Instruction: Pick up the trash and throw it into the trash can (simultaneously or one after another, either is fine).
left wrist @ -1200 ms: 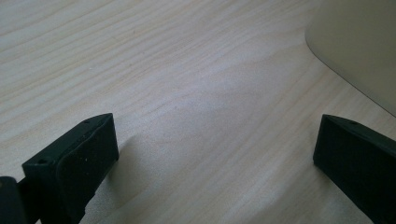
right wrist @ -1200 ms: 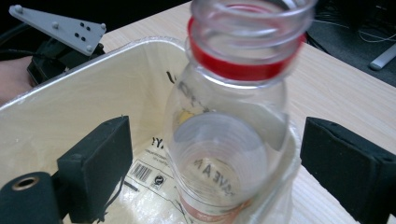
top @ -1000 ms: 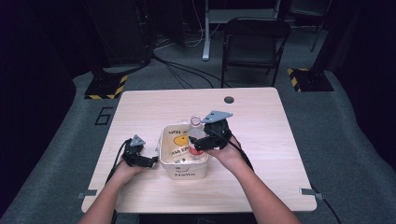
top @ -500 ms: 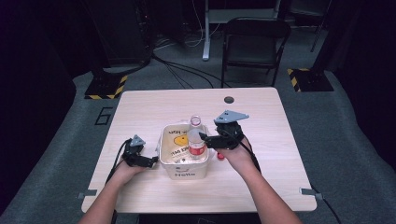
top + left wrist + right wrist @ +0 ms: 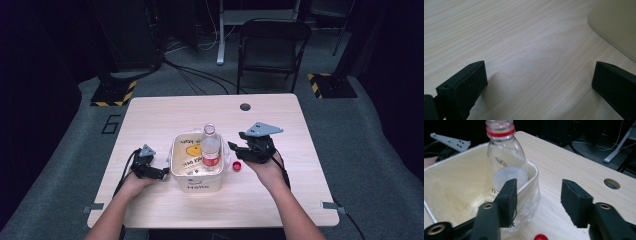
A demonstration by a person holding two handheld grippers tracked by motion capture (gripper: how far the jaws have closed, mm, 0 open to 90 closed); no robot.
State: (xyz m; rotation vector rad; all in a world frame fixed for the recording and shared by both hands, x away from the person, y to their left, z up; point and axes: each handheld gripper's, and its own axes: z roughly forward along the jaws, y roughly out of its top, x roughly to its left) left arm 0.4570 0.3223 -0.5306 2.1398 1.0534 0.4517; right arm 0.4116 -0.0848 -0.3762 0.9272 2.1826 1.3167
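Right now my right hand-held gripper point(image 5: 239, 148) sits spread and empty just beside the bin point(image 5: 186, 181), and the left hand-held gripper point(image 5: 161, 172) rests spread on the worktop point(image 5: 280, 195) at the bin's other side. Clear plastic bottle point(image 5: 210, 150) stands upright in the bin, uncapped; red cap point(image 5: 237, 166) lies on the worktop by it. Bottle looks light, thin-walled, slick. I'd pinch the stiffer neck under the red ring, gently.

both forearms are showing bare, no sleeves. each black gripper, left gripper point(image 5: 150, 170) and right gripper point(image 5: 240, 150), is carrying a grey three-cornered plate and trailing a black cable.
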